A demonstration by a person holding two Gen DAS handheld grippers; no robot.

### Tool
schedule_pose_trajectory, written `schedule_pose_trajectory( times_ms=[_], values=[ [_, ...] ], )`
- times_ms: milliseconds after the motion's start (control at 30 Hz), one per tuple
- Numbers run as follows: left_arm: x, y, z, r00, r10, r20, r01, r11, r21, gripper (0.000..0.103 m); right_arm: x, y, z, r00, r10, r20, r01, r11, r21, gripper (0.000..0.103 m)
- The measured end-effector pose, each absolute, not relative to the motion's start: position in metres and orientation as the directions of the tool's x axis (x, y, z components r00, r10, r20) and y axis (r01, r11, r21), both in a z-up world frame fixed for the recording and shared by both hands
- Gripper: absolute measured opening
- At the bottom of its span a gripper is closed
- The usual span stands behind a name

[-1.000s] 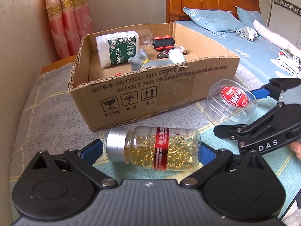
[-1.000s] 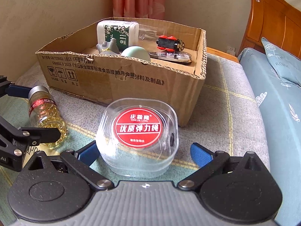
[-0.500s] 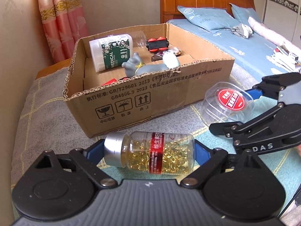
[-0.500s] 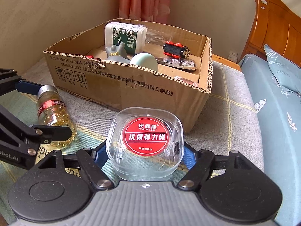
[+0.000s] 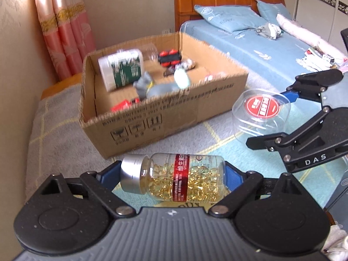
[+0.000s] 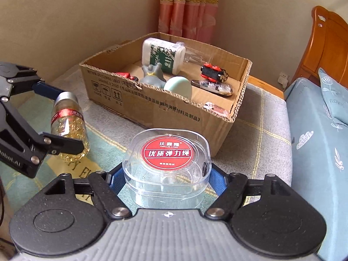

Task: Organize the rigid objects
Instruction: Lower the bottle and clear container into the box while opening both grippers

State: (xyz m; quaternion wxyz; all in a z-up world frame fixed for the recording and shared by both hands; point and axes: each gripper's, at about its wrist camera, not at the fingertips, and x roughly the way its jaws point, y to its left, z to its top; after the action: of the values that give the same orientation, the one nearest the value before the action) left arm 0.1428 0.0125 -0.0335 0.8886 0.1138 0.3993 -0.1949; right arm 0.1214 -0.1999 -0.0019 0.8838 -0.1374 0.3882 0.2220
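Left wrist view: left gripper clamps bottle end to end, lifted off blanket. Right gripper grips clear case by sides, also raised. Step: carry. Next, likely: clear box front wall, release inside beside other items.

Cardboard box contents motion-blurred in left wrist view; print on front wall unreadable. Green-labelled bottle text illegible. Capsule bottle base hidden behind left gripper finger.
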Motion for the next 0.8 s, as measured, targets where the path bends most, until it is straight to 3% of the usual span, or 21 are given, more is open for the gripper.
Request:
schedule_pose_trajectory(
  times_ms=[367, 800],
  values=[
    [0.166, 0.008, 0.015, 0.662, -0.259, -0.703, 0.471, 0.873, 0.122, 0.093, 0.124, -0.207, 0.048, 0.639, 0.357, -0.681, -0.542, 0.838, -0.069, 0.081],
    [0.231, 0.014, 0.029, 0.689, -0.229, -0.688, 0.452, 0.877, 0.160, 0.094, 0.148, -0.209, 0.069, 0.689, 0.355, -0.632, -0.503, 0.862, -0.064, 0.081]
  ],
)
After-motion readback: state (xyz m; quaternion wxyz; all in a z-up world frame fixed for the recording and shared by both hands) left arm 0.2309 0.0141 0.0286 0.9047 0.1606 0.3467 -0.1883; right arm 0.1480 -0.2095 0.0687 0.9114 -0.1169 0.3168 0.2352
